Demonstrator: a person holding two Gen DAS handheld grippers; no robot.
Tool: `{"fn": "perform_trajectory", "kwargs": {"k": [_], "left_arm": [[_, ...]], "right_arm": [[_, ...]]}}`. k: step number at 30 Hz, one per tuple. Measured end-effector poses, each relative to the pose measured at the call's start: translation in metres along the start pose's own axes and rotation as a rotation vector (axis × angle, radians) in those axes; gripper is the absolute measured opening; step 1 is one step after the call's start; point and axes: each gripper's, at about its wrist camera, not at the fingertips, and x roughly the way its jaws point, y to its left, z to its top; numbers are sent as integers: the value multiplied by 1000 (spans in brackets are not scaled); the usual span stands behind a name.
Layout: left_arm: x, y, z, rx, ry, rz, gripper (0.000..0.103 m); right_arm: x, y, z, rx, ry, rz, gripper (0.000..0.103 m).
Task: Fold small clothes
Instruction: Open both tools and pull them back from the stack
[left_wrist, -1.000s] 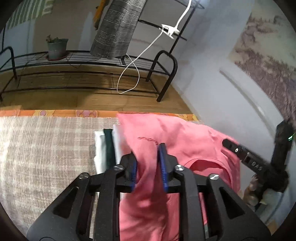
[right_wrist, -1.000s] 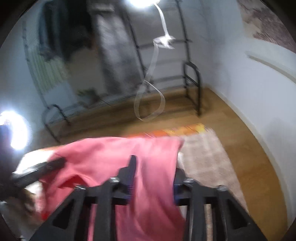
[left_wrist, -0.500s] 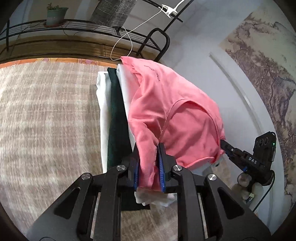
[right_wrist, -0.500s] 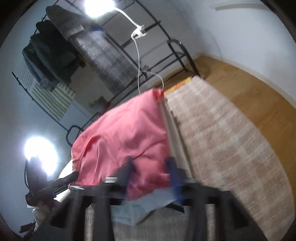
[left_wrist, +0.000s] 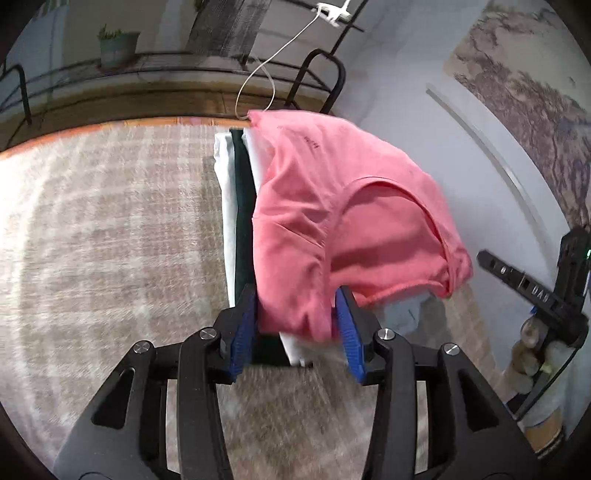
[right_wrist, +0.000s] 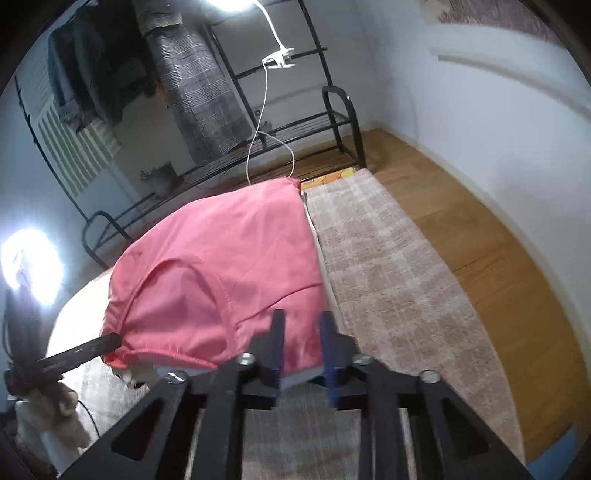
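A folded pink garment (left_wrist: 354, 221) lies on top of a stack of folded clothes (left_wrist: 240, 206) in white and dark green on the rug. My left gripper (left_wrist: 295, 325) is open, its blue pads apart on either side of the garment's near left corner. In the right wrist view the pink garment (right_wrist: 214, 266) fills the middle. My right gripper (right_wrist: 301, 347) has its jaws apart around the garment's near right corner. The other gripper shows at the right edge of the left view (left_wrist: 532, 291) and at the left of the right view (right_wrist: 74, 354).
A beige checked rug (left_wrist: 110, 240) covers the floor. A black metal rack (right_wrist: 332, 122) with a hanging grey cloth, a white cable and a potted plant (left_wrist: 116, 46) stands behind. Wooden floor (right_wrist: 480, 229) and a white wall lie to the right.
Both grippers lowered the pink garment onto the stack. The left jaws, shut on the cloth half a second ago, have opened. The right jaws stand apart too.
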Motion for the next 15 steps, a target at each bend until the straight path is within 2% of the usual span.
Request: {"fn": "perform_trajectory", "kwargs": {"k": [5,10,15], "left_arm": [[-46,-11,-15,49,-55,12,42],[-102,-25,-27,108,-134,20,43],[-165,-41,-43,182,-221,32,43]], "right_arm": [[-39,16,-3,4,-54,12,26],[-88,50,-6,-30,-111,6,31],[-138,87,-17,-75,-156,-11,31]]}}
